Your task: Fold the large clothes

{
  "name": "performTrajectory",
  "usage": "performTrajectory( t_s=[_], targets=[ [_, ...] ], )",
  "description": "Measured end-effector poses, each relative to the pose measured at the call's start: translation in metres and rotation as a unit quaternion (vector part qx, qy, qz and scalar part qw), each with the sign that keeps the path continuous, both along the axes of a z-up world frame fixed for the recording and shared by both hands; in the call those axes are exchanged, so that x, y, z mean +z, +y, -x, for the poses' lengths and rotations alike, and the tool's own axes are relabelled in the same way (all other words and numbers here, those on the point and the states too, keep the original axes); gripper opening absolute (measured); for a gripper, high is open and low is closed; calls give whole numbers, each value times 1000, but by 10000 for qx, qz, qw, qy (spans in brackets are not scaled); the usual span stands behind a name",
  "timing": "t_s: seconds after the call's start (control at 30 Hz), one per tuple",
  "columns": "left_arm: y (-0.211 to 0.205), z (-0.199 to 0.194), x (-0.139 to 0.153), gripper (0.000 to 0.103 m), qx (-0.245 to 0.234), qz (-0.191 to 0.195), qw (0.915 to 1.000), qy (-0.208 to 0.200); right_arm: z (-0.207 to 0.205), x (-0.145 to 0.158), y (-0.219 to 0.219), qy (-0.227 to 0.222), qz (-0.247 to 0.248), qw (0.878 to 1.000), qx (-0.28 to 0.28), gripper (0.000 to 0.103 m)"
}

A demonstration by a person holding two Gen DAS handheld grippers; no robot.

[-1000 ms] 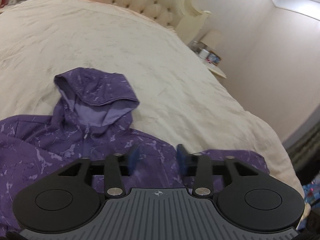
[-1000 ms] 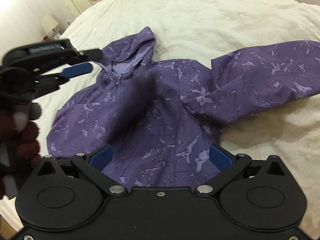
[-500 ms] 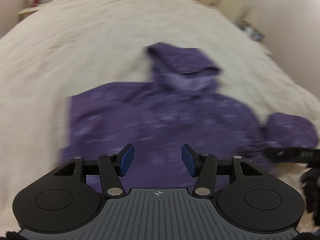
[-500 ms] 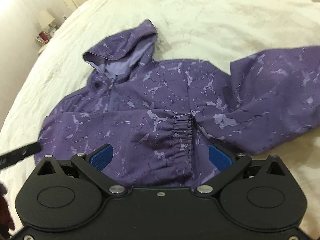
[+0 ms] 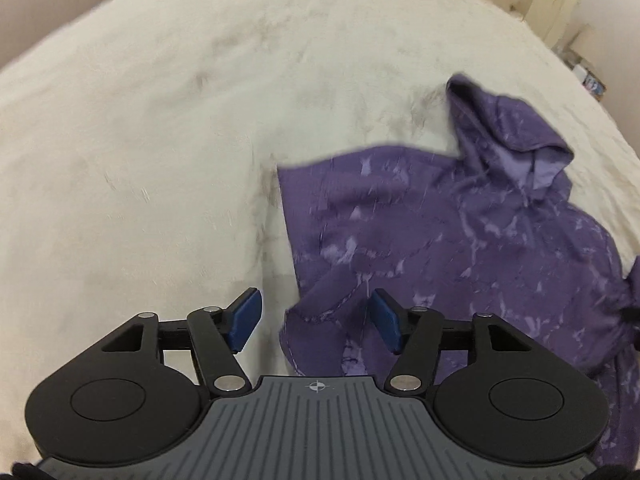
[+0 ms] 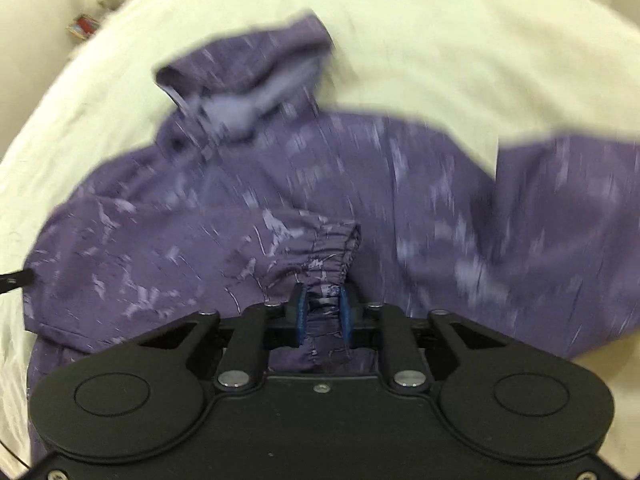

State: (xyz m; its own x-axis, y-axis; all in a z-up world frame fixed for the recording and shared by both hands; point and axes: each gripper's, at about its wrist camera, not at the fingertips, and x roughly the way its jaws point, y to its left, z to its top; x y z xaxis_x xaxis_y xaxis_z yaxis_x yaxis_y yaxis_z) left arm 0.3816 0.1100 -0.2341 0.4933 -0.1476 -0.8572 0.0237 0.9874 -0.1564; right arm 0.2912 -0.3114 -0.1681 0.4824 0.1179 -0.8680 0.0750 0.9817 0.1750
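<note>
1. Right wrist view: right gripper (image 6: 322,312) closing on the elastic cuff (image 6: 334,250) of a sleeve folded across the jacket (image 6: 360,184) — gathered cloth pinched between the blue pads (image 6: 301,314), cuff rising just ahead of the fingertips.
2. Same view: jacket spread front-up on the bed (image 6: 460,40), hood (image 6: 256,80) at the far end, hem nearest the camera; long axis running away from the gripper toward the headboard side. Other sleeve (image 6: 560,208) stretched out to the right, still unfolded.
3. Left wrist view: left gripper (image 5: 316,322) hovering above the jacket's left edge (image 5: 288,216), jaws about half apart and opening, nothing gripped. Folded corner of cloth (image 5: 316,320) lying under the gap between the fingers, pads not touching it as far as can be told; left pad over bare bed, right pad over purple cloth.
4. Same view: body of the jacket lying to the right of and beyond this gripper, hood (image 5: 508,140) at far right.
5. Judgement: sleeve already in the right gripper's hold, so next likely a drag of the cuff across the chest — left gripper nearer the outer edge, well placed to pin or lift that side.
6. Risk, judged: slippery-looking fabric, thin pinch on the elastic only — sleeve could slide out under a quick pull.
</note>
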Motion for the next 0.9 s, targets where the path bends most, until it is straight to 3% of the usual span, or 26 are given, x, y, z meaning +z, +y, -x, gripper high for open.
performTrajectory(
  t_s=[0.1, 0.23, 0.33, 0.4, 0.47, 0.63, 0.73, 0.83, 0.87, 0.9],
  targets=[
    [-4, 8, -13, 58, -92, 284, 9993, 208, -1, 9, -3, -151, 210, 9996, 71, 19],
    [-19, 29, -16, 59, -552, -8, 9983, 167, -3, 1, -8, 16, 377, 9992, 88, 19],
    [-18, 42, -20, 59, -753, 181, 9964, 339, -3, -7, -8, 141, 438, 9989, 107, 19],
    [-21, 49, -16, 59, -885, -23, 9956, 292, -4, -12, -5, 217, 490, 9985, 123, 20],
    [-15, 54, -4, 59, -709, -127, 9974, 61, -3, -13, -4, 270, 488, 9984, 130, 20],
    [10, 33, 28, 64, 41, 111, 9988, -479, -2, -10, -3, 266, 472, 9984, 159, 20],
    [18, 0, 27, 65, 254, 506, 9981, -257, -3, -12, -1, 301, 494, 9982, 143, 20],
    [19, -33, 13, 64, 122, 721, 9972, 179, -3, -14, 0, 324, 518, 9981, 118, 20],
    [17, -40, 8, 60, 17, 711, 9971, 287, -2, -14, 0, 331, 527, 9980, 113, 20],
    [15, -46, 3, 39, -128, 619, 9974, 338, -3, -15, 0, 337, 535, 9979, 108, 20]
  ],
)
